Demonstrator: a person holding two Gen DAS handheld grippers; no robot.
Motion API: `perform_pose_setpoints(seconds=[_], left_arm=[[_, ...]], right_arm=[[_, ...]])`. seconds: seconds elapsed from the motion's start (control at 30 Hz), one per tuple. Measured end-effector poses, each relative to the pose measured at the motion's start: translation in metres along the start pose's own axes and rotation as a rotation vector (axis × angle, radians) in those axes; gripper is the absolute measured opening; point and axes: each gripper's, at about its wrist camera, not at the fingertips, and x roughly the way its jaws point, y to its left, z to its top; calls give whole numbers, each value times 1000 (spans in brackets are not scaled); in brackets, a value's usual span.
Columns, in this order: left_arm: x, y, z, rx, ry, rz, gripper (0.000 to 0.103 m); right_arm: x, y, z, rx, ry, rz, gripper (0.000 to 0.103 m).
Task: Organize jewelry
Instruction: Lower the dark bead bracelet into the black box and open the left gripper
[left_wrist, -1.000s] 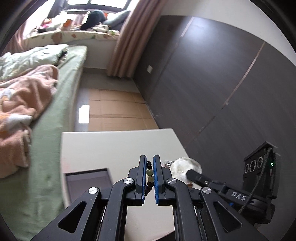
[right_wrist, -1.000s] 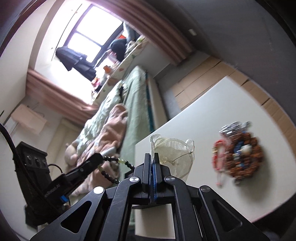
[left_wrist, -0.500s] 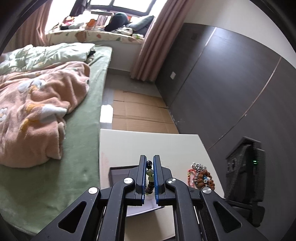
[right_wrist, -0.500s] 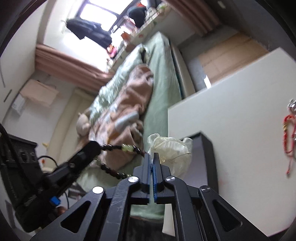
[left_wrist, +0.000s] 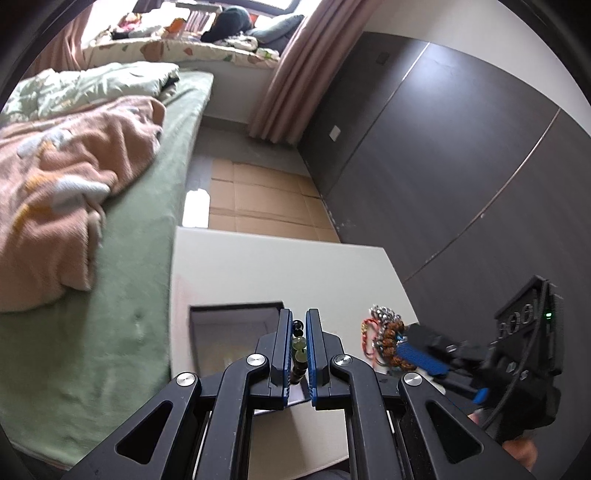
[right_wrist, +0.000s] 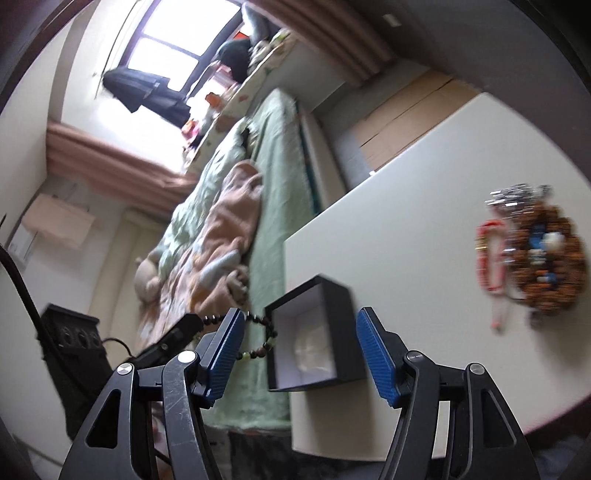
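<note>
Right gripper (right_wrist: 299, 350) has opened wide; left gripper (left_wrist: 299, 343) pinches bead bracelet (left_wrist: 298, 347).

We can read no text, label, brand or number anywhere; the marks on the black gripper housing (left_wrist: 517, 317) stay illegible.

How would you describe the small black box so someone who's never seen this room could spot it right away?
Find the white table beside the green bed. At the table's edge nearest the bed sits the black box, open, with a pale lining and something whitish inside. The pile of bracelets toward the table's other side is loose and colourful; the box is the only square, dark, walled thing there.
</note>
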Motion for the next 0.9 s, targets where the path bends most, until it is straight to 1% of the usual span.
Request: perform_pose_setpoints(seconds=[0.17, 0.27, 0.33, 0.37, 0.4, 0.47, 0.5, 0.57, 0.6, 0.63, 0.67, 0.7, 0.73, 0.8, 0.9], left_arm=[[21, 6, -11, -35, 41, -11, 7], [32, 12, -17, -56, 60, 5, 7], [40, 18, -21, -65, 78, 31, 7], [45, 21, -22, -71, 95, 59, 7], [52, 27, -23, -84, 126, 90, 9], [63, 39, -25, -115, 182, 126, 9], [65, 44, -27, -135, 199, 128, 9], [60, 51, -28, -157, 189, 112, 10], [56, 51, -27, -157, 179, 115, 16], [52, 51, -27, -153, 166, 123, 32], [49, 51, -27, -151, 155, 127, 42], [44, 51, -26, -151, 138, 118, 57], [40, 49, -25, -150, 120, 106, 62], [35, 45, -23, -137, 102, 106, 62], [34, 34, -21, -123, 101, 88, 62]], right_arm=[[-34, -21, 7, 32, -59, -38, 64], [-49, -34, 8, 54, -82, -55, 64], [-53, -41, 8, 65, -90, -63, 64], [-55, -44, 8, 70, -92, -66, 64], [-56, -47, 8, 76, -92, -68, 64], [-57, -51, 7, 82, -91, -67, 64], [-56, -51, 7, 82, -90, -67, 64], [-57, -54, 6, 80, -87, -68, 64], [-57, -54, 6, 80, -88, -68, 64], [-57, -53, 6, 81, -90, -68, 64], [-57, -53, 6, 81, -91, -70, 64], [-59, -54, 5, 79, -96, -72, 64], [-60, -55, 5, 78, -102, -76, 64], [-66, -59, 5, 79, -115, -89, 64], [-77, -65, 4, 85, -138, -109, 64]])
